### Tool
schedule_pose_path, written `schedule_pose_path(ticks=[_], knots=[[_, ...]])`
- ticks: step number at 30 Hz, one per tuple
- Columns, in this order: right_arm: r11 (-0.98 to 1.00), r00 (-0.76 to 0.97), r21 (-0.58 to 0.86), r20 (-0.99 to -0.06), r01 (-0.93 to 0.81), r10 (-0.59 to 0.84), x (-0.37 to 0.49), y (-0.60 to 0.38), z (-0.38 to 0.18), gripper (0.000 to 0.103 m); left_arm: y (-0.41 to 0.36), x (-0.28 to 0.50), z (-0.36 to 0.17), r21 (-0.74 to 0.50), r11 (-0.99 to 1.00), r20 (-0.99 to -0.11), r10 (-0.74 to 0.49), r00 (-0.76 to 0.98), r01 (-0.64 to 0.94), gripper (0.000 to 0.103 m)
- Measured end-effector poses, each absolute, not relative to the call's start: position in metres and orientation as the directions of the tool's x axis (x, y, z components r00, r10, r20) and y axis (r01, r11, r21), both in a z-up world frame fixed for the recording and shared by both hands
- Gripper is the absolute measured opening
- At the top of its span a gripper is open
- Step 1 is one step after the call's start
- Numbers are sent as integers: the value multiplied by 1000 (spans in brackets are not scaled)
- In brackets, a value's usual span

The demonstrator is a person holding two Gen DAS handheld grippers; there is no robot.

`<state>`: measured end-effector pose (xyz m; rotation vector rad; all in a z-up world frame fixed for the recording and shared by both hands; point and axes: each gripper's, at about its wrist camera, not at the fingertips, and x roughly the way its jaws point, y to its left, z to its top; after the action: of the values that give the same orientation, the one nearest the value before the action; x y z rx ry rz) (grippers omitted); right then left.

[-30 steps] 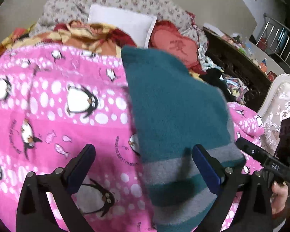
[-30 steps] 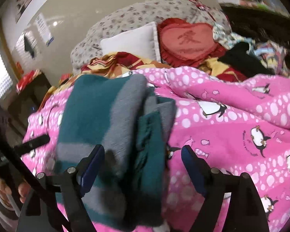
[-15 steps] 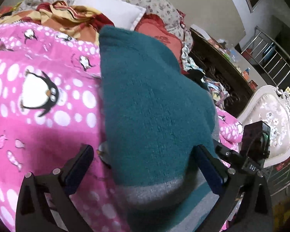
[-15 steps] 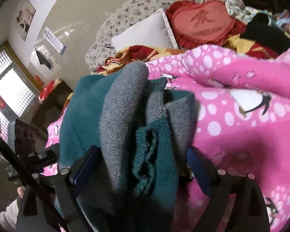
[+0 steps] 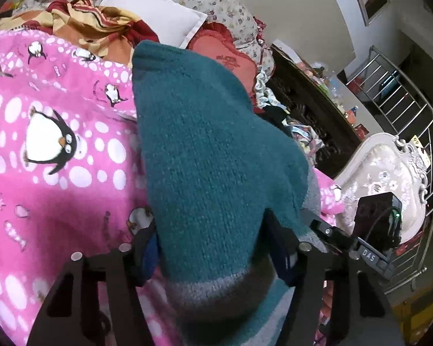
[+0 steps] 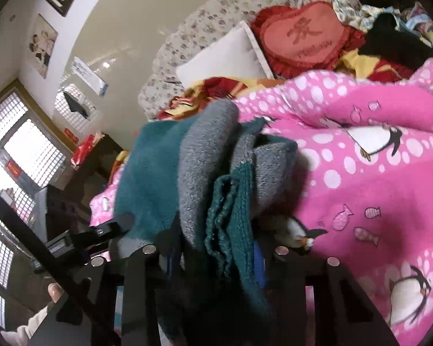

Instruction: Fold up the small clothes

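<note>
The teal-and-grey knitted sweater (image 5: 216, 158) lies on the pink penguin blanket (image 5: 57, 173) that covers the bed, and both claws are now closing on its near hem. A second ago each claw stood wide with its fingers well clear of the knit; now the left claw (image 5: 213, 248) has drawn in until its blue pads touch the fabric on either side, with the grey band of the sweater bunched between them. In the right wrist view the right claw (image 6: 213, 253) pinches a thick bundle of grey and teal layers, the pads pressed against the cloth, so it reads as gripping the sweater's folded edge rather than merely straddling it.

Measured from the sweater, the red heart cushion (image 5: 231, 57) and the white pillow (image 5: 156, 14) sit beyond its far end, toward the headboard; the dark wooden dresser (image 5: 309, 109) is off its right side; the blanket spreads to its left.

The change means the reaching step is over and the grasp is being made. With both near corners taken, the garment looks ready to be lifted and carried over onto itself for another fold. The bunching in the right claw suggests several layers are caught together, which may drag the fold crooked unless the cloth is tensioned evenly.
</note>
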<state>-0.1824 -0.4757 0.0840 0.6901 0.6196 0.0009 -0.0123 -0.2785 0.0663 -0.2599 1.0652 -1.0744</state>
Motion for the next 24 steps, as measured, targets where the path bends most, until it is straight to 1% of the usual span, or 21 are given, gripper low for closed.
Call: schedule_pose_path(ticks=[4,9,12,14,16,18,19,20,21,24], knots=[[786,830,598,-511,157,222,-191,-450,115,42,-255,-22,95,-629,500,-581,-811,66,596,63],[782,820,614,-499,107,280,-208,-406,144,42,-212,-33,131,-604,531,-630,-775,52,594,63],[780,812,620,-496,84,307,-216,-382,149,42,-189,-40,134,-597,552,-659,-752,37,582,64],[773,803,629,-503,87,319,-220,-373,142,42,-180,-47,129,-573,577,-692,-721,34,581,64],[781,772,614,-549,113,319,-219,-360,125,43,-172,-56,114,-511,611,-745,-666,43,605,66],[811,726,562,-625,165,286,-215,-350,99,45,-168,-60,91,-467,647,-788,-614,49,603,67],[822,704,539,-656,186,271,-211,-347,89,46,-168,-63,76,-422,677,-820,-568,64,602,68],[842,677,496,-697,214,238,-208,-343,80,49,-165,-65,69,-387,697,-831,-548,100,604,68],[872,663,429,-727,235,179,-208,-338,76,50,-157,-67,70,-375,702,-813,-563,148,605,69],[902,687,368,-717,226,120,-216,-335,94,51,-144,-76,91,-329,714,-807,-553,208,618,70]])
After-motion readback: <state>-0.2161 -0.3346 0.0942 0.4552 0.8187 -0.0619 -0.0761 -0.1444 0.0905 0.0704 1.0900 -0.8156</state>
